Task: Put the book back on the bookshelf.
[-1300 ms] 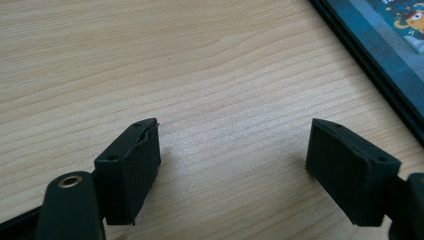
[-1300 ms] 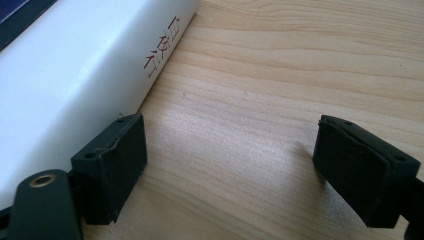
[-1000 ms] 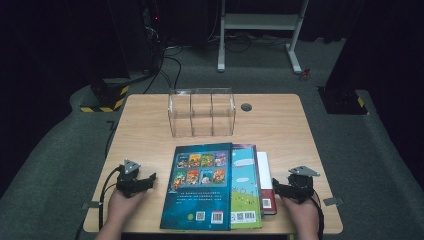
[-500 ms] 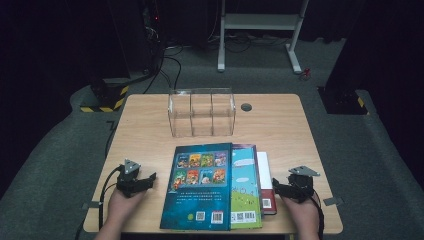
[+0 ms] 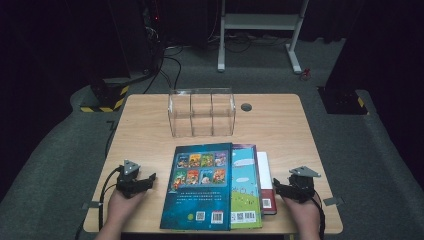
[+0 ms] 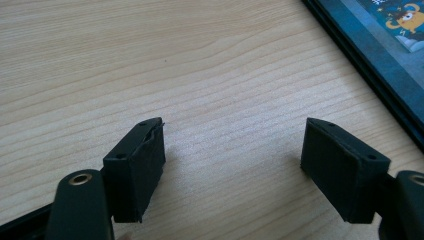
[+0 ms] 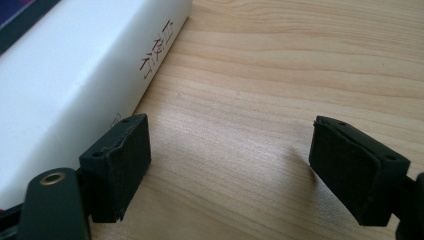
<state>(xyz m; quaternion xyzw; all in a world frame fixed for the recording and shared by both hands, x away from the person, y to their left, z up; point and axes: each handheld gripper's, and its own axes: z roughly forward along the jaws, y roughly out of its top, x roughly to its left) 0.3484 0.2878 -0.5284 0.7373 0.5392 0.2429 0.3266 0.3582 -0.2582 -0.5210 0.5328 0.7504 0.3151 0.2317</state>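
Observation:
A stack of books lies at the front middle of the wooden table (image 5: 145, 135). The blue picture book (image 5: 200, 192) is on top, a green and pink book (image 5: 245, 190) shows under its right edge, and a white book (image 5: 266, 180) sticks out farthest right. My left gripper (image 5: 150, 178) rests on the table left of the stack, open, with bare wood between its pads (image 6: 232, 150) and the blue book's corner (image 6: 385, 50) off to its right. My right gripper (image 5: 276, 187) rests right of the stack, open (image 7: 230, 150). Its jaws have just been closing slightly with nothing between them. The white book (image 7: 75, 75) lies beside its left pad.
A clear plastic organizer (image 5: 202, 112) with upright dividers stands at the table's back middle. A small round grommet (image 5: 246, 106) sits to its right. Dark carpet, cables and a white desk frame (image 5: 260, 22) lie beyond the table. Bare wood lies on both sides of the books.

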